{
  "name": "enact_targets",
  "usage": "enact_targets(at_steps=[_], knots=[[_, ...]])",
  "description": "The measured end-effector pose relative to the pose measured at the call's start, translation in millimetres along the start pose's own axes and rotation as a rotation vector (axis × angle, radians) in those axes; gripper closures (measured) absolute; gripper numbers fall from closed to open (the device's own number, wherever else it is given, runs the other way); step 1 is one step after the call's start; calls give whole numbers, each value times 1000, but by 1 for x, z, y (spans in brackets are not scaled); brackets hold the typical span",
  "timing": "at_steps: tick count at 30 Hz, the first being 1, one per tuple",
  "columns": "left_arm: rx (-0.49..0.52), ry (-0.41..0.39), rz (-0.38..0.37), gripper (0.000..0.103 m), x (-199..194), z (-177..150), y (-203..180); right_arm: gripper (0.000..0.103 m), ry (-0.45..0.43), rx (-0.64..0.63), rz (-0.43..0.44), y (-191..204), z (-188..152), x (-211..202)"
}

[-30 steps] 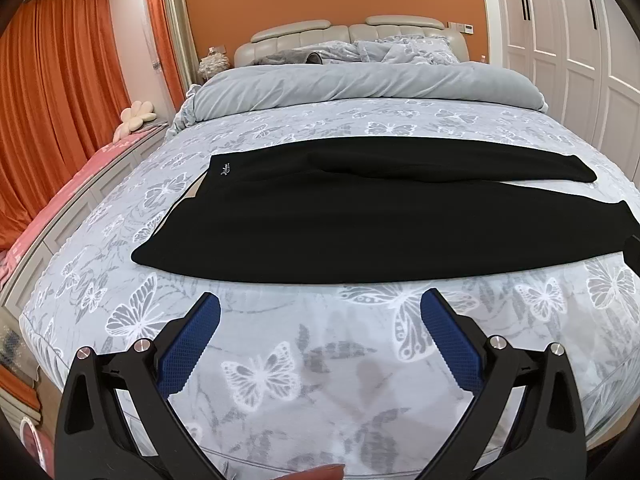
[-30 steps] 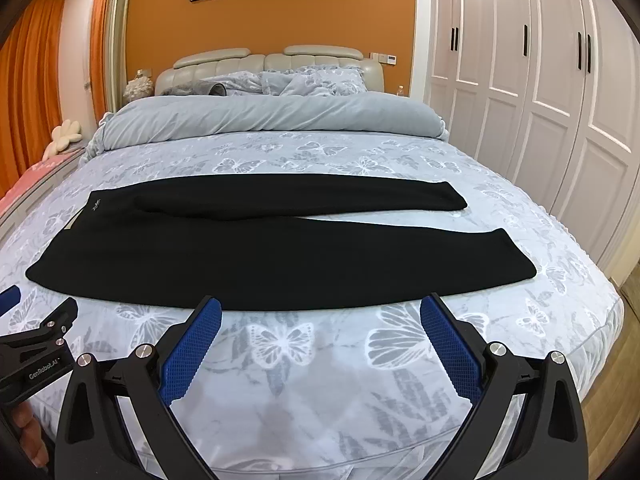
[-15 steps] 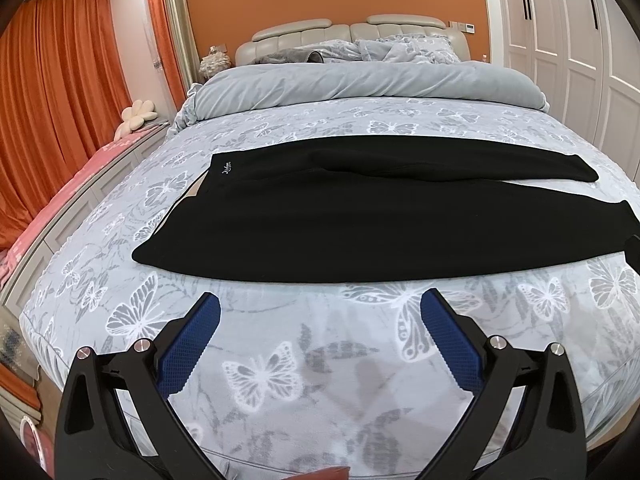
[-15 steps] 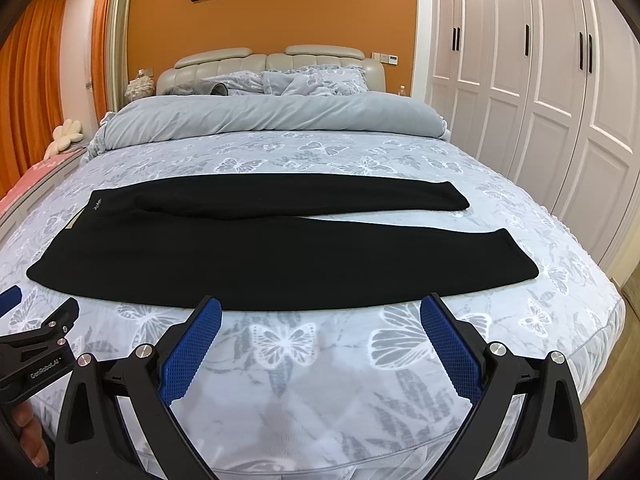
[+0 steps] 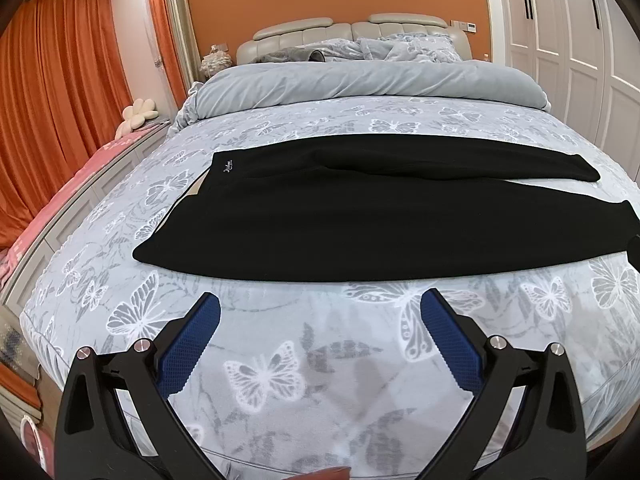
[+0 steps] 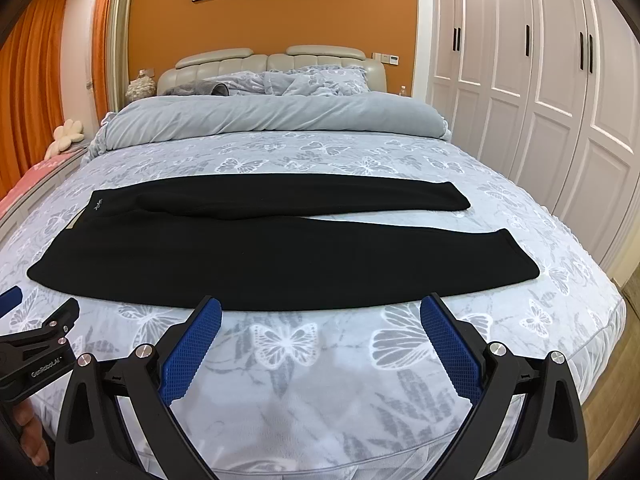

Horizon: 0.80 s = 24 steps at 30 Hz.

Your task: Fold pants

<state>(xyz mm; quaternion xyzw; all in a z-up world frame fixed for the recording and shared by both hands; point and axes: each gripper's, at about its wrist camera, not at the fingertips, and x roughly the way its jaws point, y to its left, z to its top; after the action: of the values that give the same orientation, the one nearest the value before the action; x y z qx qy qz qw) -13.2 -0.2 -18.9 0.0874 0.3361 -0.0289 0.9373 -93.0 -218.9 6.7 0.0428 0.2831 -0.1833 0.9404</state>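
Black pants lie flat across the bed, waistband at the left, both legs running right, the far leg angled away from the near one. They also show in the right wrist view. My left gripper is open and empty, hovering over the bedspread just short of the pants' near edge. My right gripper is open and empty, its left fingertip reaching the near edge of the pants. The left gripper also shows at the left edge of the right wrist view.
The bed has a grey butterfly-print spread, with a rolled grey duvet and pillows at the headboard. White wardrobes stand at the right, orange curtains and a pink bench at the left. Wood floor shows at the bed's right corner.
The right gripper has edged slightly forward toward the pants. The left gripper has barely moved. Both stay open.
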Motion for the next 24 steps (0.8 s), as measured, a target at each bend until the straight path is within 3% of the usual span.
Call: enact_targets(at_steps=[24], knots=[[1, 4, 4, 5, 2, -2, 0, 5, 2, 0, 6, 3, -1, 1]])
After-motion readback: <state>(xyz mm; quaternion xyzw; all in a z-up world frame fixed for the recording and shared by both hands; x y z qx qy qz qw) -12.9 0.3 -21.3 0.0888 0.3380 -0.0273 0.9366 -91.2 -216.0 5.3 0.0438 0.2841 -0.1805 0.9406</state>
